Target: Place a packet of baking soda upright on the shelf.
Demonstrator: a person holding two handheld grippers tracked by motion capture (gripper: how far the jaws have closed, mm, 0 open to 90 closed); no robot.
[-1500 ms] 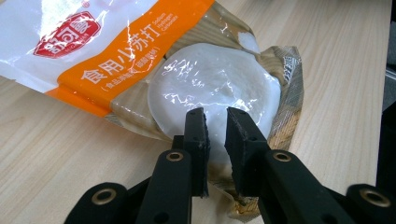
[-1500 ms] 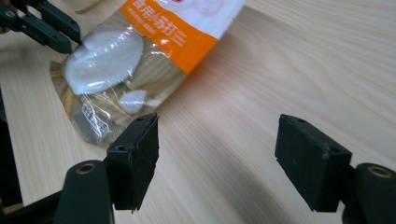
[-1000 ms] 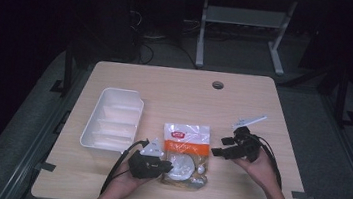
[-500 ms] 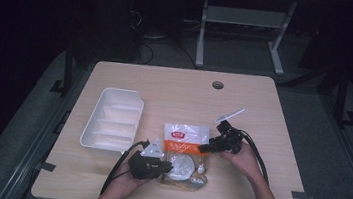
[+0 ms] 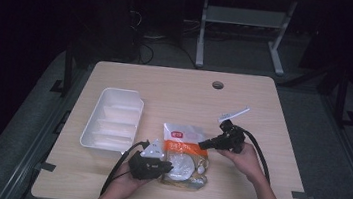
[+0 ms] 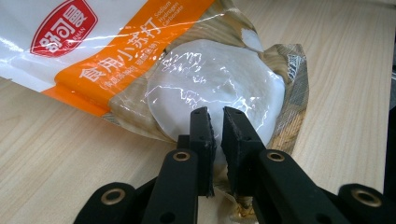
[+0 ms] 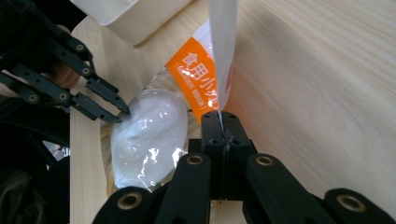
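Two grippers are at work on one bag of powder, and both reach in from your edge of the table. Nearest you, your left gripper (image 5: 169, 167) has its jaws clamped on the bag (image 5: 184, 151) at its lower left side; in the left gripper view the two black pads pinch the clear film just in front of the round white lump of powder (image 6: 219, 88), with a thin slit between them. Slightly farther out and to the right, your right gripper (image 5: 201, 145) has just been closing its jaws, and in the right gripper view they are clenched flat on the bag's right edge (image 7: 223, 56), the film standing up as a thin sheet between the pads. The bag lies flat on the wooden table (image 5: 175, 89), a little toward your side of its middle, its red-and-white label end pointing away from you and its orange band across the middle. Left of the bag, near but apart from it, sits a white tray (image 5: 91, 135) with ribbed compartments. Farthest off, near the table's back edge, is a small round hole (image 5: 218, 85).
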